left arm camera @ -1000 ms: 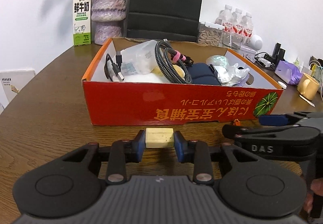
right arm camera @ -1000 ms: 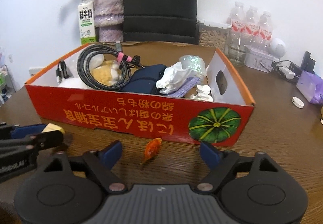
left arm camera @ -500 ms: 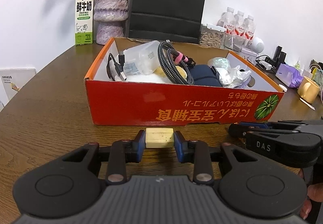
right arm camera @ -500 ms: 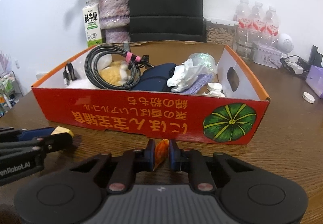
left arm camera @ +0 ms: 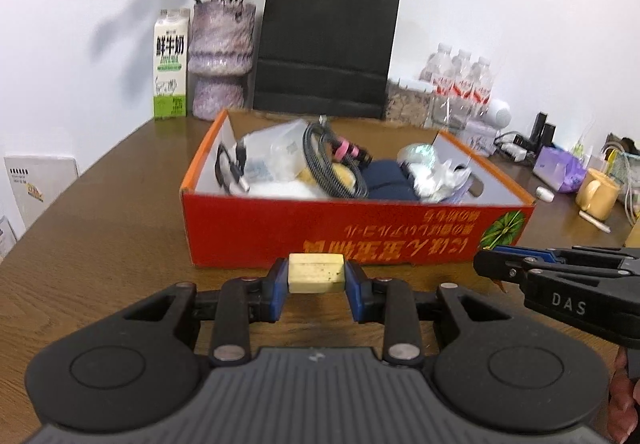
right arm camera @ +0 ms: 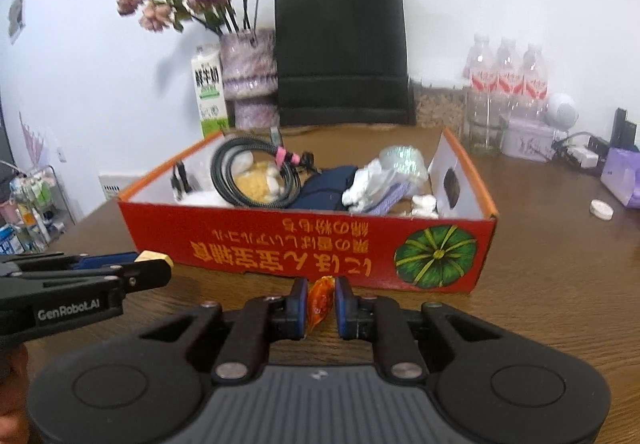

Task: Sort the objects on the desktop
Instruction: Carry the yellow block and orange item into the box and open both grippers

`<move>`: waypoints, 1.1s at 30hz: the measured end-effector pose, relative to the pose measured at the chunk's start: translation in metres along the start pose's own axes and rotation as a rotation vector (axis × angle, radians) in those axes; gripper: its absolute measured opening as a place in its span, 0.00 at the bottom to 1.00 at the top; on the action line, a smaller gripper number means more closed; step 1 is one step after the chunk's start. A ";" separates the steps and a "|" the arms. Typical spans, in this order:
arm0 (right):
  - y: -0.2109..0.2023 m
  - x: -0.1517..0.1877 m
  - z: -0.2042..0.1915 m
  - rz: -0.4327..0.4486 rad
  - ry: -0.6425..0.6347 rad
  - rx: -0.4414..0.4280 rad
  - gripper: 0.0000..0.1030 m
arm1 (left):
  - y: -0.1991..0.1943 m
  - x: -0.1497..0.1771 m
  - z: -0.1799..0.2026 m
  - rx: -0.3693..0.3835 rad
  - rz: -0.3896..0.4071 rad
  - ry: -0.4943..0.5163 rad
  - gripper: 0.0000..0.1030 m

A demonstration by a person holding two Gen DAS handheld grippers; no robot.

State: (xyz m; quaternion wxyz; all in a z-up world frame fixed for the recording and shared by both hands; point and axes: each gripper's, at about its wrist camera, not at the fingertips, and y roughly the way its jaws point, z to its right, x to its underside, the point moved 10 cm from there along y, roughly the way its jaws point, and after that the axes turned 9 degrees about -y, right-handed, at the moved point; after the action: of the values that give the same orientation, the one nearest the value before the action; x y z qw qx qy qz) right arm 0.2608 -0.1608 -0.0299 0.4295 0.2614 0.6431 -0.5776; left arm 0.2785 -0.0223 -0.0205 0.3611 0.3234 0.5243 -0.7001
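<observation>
Bench [left arm camera: 104,228]: brown wood; we see it carrying everything listed.

Box [right arm camera: 304,244]: red cardboard, open-topped, near the middle of the bench; we count a coiled cable [right arm camera: 236,172], a dark blue pouch [right arm camera: 324,190] and crumpled plastic inside.

Left claw [left arm camera: 316,274]: clamped on a pale yellow block [left arm camera: 316,273], in front of the box's near wall.

Right claw [right arm camera: 322,302]: clamped on a small orange wrapped sweet [right arm camera: 320,298], also just before that wall.
</observation>
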 end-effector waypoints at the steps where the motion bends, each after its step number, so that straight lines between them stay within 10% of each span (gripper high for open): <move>1: -0.005 -0.002 0.000 0.012 0.000 -0.002 0.13 | -0.003 -0.005 0.003 0.005 0.012 0.002 0.30; 20: -0.002 -0.087 0.055 0.204 0.019 0.073 0.13 | 0.039 -0.097 0.070 0.046 0.174 0.031 0.30; 33: 0.062 -0.075 0.093 0.165 0.004 0.094 0.13 | 0.105 -0.074 0.070 -0.080 0.171 0.122 0.30</move>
State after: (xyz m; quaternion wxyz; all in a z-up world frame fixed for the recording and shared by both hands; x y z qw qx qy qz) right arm 0.3732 -0.2270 0.0050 0.4617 0.3345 0.5924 -0.5692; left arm 0.4015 -0.0977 0.0056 0.3993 0.3944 0.5435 -0.6243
